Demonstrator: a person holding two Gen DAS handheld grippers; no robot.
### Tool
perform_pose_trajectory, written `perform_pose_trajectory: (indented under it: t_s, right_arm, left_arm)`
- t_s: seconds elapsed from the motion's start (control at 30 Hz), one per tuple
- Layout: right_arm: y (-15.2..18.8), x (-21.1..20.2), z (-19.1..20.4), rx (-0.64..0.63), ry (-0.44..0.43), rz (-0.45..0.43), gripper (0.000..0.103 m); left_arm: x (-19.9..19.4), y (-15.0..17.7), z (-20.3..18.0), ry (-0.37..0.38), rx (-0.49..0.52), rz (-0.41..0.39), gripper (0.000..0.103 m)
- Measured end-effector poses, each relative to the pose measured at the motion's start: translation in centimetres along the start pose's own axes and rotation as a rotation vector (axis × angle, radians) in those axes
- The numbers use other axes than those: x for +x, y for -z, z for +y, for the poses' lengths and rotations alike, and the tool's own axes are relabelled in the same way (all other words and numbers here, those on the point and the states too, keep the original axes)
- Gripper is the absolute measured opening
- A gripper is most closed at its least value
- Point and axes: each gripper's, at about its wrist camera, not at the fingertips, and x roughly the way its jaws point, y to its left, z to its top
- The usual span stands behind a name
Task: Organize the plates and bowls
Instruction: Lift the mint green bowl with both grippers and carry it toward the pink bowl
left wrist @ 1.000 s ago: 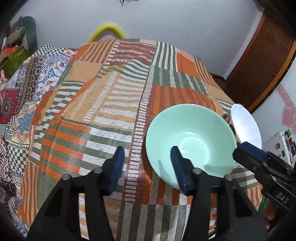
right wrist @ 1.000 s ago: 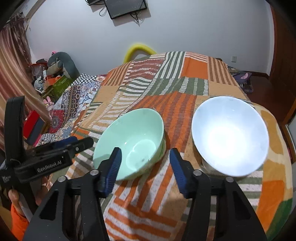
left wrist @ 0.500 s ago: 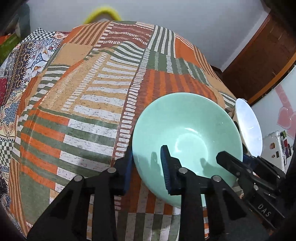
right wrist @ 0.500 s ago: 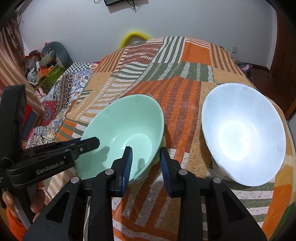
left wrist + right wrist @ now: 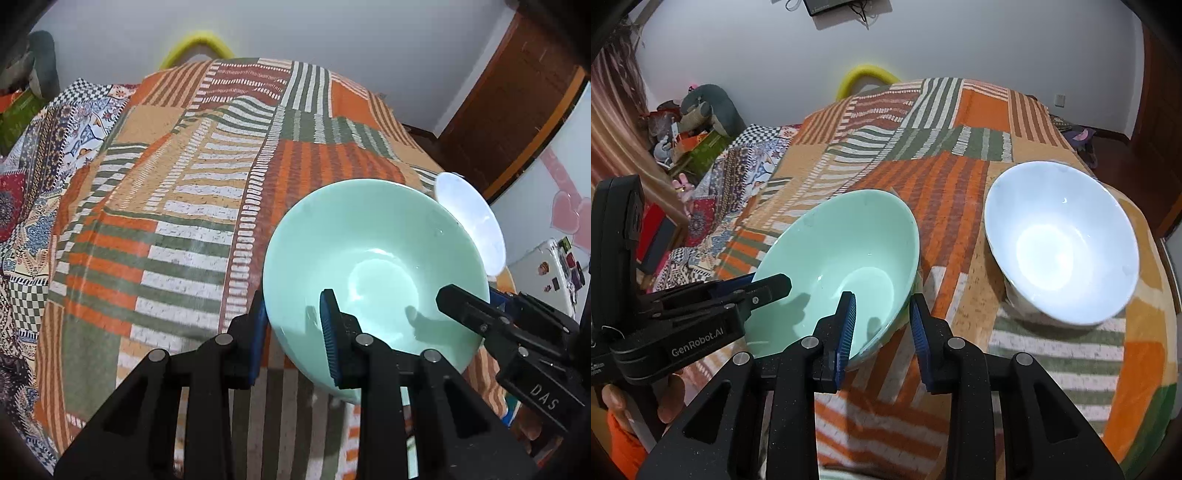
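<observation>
A mint green bowl (image 5: 373,266) sits tilted on the striped patchwork cloth (image 5: 184,229); its base is hidden. My left gripper (image 5: 293,306) is shut on its left rim, one blue pad inside and one outside. In the right wrist view the same green bowl (image 5: 842,251) has my right gripper (image 5: 882,299) shut on its near right rim in the same way, while the left gripper (image 5: 775,286) holds the opposite side. A white bowl (image 5: 1060,240) stands upright on the cloth to the right, apart from both grippers, and shows edge-on as the white bowl (image 5: 476,221) in the left wrist view.
The cloth drops away at the right edge (image 5: 1145,295) and near edge. A yellow hoop (image 5: 866,75) rises behind the far end. Clutter and toys (image 5: 694,129) lie at the left, a wooden door (image 5: 517,92) at the right. A hand (image 5: 613,402) with an orange sleeve holds the left gripper.
Both grippers moved forward onto the green bowl and their jaws narrowed from wide apart to clamped on its rim. The bowl now sits more tilted. The white bowl has stayed put.
</observation>
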Motion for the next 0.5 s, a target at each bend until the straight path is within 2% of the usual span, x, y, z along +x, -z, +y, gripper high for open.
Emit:
perform_pose_trajectory:
  t_s: [0.5]
  right_arm:
    - [2.6, -6.7, 1.6, -0.003, -0.006, -0.1, 0.028]
  left_arm:
    - [-7.7, 4.1, -2.9, 0.048, 0.046, -0.065, 0.028]
